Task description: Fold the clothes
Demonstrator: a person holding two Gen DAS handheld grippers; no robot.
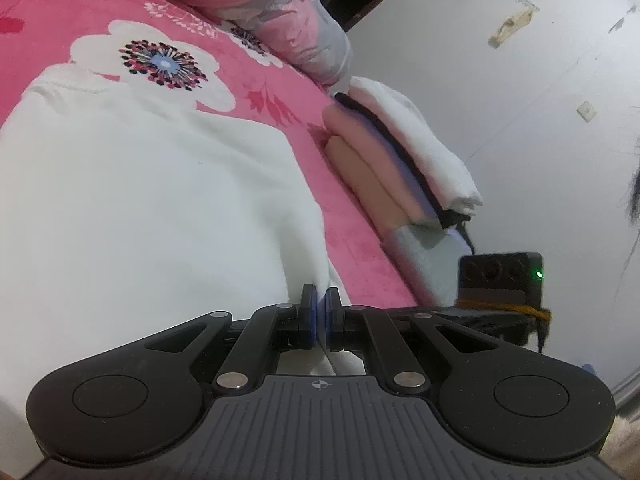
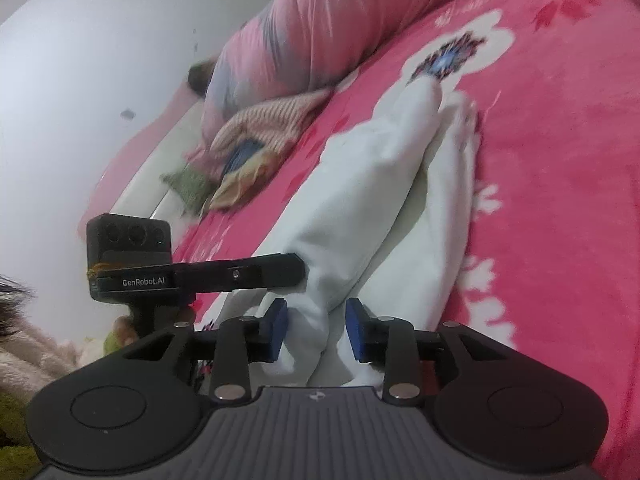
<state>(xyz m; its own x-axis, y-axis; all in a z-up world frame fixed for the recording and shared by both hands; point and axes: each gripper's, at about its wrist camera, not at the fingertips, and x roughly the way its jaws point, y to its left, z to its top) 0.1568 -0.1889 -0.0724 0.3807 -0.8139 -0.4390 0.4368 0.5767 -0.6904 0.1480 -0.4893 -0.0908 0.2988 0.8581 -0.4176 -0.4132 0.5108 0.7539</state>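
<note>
A white garment lies spread on the pink flowered blanket in the left wrist view. My left gripper is shut on its near right edge, and cloth shows below the pads. In the right wrist view the same white garment lies bunched in long folds that run away from me. My right gripper stands open around a fold of it. The blue pads sit on either side of the cloth without pinching it.
A stack of folded clothes, peach, black and white, sits at the bed's right edge by the white wall. A rolled pink duvet and a striped cloth lie at the far side. A black sensor box juts out left of the right gripper.
</note>
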